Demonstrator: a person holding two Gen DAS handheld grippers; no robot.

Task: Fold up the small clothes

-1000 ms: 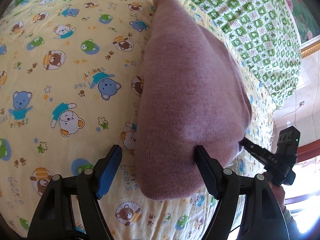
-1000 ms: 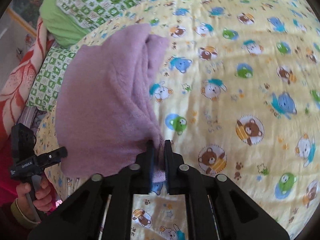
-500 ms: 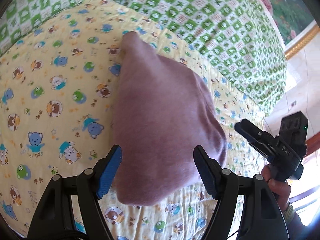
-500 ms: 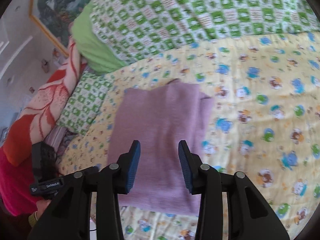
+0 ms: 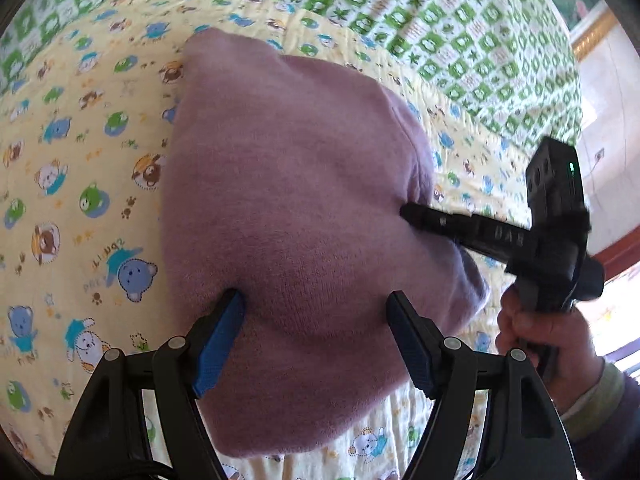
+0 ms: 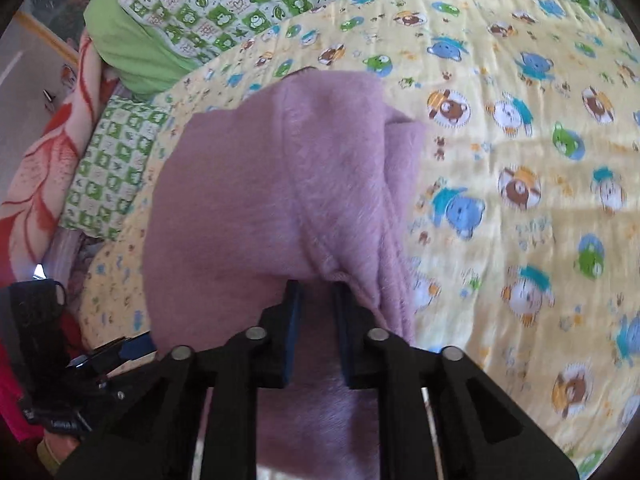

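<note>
Looks mostly folded to me: the purple knit garment point(image 5: 296, 216) sits as a compact bundle on the teddy-bear blanket point(image 5: 80, 168), green checkered quilt point(image 5: 440, 20) up at 1 o'clock. Left gripper point(image 5: 316, 336) hangs spread wide over its near end, gripping nothing. Right gripper point(image 6: 316, 304) is pinched onto a layer at the bundle's edge, so I'd guess one last fold or tidy-up remains.

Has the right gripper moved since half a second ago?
Yes. The right gripper has dropped from above the purple garment down onto its near edge, jaws narrowed around a fold; the yellow bear-print quilt now looks closer.
</note>
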